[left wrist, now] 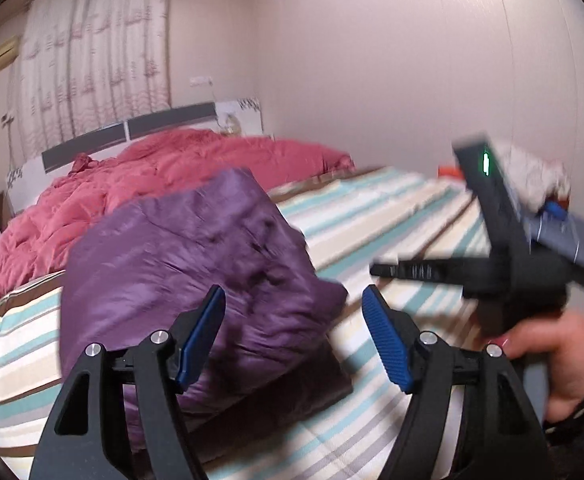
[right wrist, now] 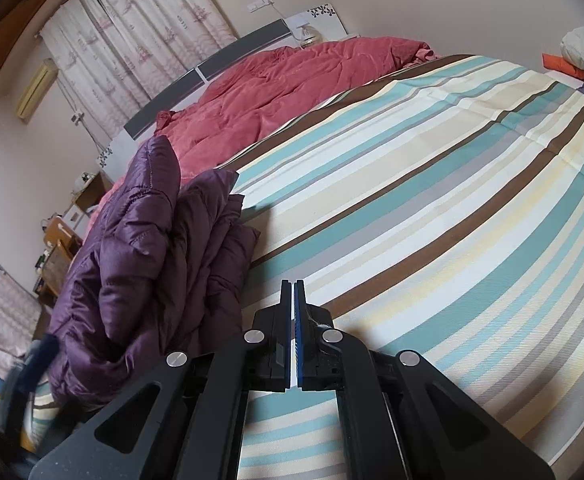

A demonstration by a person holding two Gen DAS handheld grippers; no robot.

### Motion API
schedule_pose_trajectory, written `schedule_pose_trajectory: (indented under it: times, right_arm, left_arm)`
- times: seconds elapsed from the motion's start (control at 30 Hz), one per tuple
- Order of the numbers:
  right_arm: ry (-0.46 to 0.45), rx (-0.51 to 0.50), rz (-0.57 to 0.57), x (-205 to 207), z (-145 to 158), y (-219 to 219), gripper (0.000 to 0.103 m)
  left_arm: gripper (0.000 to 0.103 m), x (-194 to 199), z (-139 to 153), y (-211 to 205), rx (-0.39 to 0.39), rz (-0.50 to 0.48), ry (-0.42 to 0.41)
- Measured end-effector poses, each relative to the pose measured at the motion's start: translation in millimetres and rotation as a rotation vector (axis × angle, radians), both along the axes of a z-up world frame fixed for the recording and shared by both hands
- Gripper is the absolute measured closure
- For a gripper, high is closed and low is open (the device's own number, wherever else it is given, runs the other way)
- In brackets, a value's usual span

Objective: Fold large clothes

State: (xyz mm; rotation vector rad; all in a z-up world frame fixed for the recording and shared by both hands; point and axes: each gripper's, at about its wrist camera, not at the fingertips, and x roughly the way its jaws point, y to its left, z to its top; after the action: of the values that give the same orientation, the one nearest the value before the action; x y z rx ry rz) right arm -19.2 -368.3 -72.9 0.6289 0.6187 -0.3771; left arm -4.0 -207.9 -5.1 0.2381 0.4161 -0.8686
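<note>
Judging from the bed point(right wrist: 432, 168), I reckon folding is nearly done: the purple jacket point(left wrist: 196, 264) sits bundled near its left side, my left gripper point(left wrist: 294, 336) spread empty, right gripper point(right wrist: 293, 300) pressed together, empty.

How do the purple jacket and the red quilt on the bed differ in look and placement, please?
The purple jacket is shiny and bunched into a compact, thick pile near the grippers; the red quilt looks matte and spreads wide along the headboard end. The purple jacket sits on the striped sheet, while the red quilt lies behind it, farther away. Both are puffy, stitched and rumpled.
</note>
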Motion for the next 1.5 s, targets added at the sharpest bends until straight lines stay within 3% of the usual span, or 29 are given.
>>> schedule_pose_trajectory:
  times: [0.13, 0.23, 0.43, 0.6, 0.73, 0.93, 1.13, 1.37, 1.5]
  right_arm:
    - [0.007, -0.009, 0.008, 2, 3, 5, 0.102]
    - [-0.008, -0.044, 0.018, 4, 16, 13, 0.102]
    - [-0.085, -0.116, 0.098, 36, 65, 34, 0.102]
    - [-0.142, -0.188, 0.197, 90, 107, 61, 0.102]
    - [-0.119, -0.224, 0.234, 140, 116, 77, 0.102]
    - [0.004, -0.302, 0.231, 190, 96, 76, 0.102]
    - [0.106, -0.246, 0.191, 193, 51, 48, 0.102]
    - [0.117, -0.254, 0.173, 174, 14, 39, 0.102]
    - [0.144, -0.221, 0.183, 185, 2, 33, 0.102]
  left_arm:
    - [0.027, 23, 23, 32, -0.076, 0.111, -0.018]
    - [0.024, 54, 28, 49, -0.080, 0.233, -0.008]
    - [0.018, 137, 19, 64, -0.024, 0.448, 0.214]
    - [0.014, 170, 13, 55, -0.034, 0.472, 0.304]
    - [0.014, 179, 5, 38, 0.010, 0.448, 0.317]
    - [0.014, 179, -8, 23, 0.075, 0.439, 0.317]
    - [0.012, 178, -13, 12, 0.093, 0.426, 0.318]
    - [0.010, 163, -15, -10, 0.165, 0.385, 0.262]
    - [0.009, 168, -25, -14, 0.171, 0.393, 0.271]
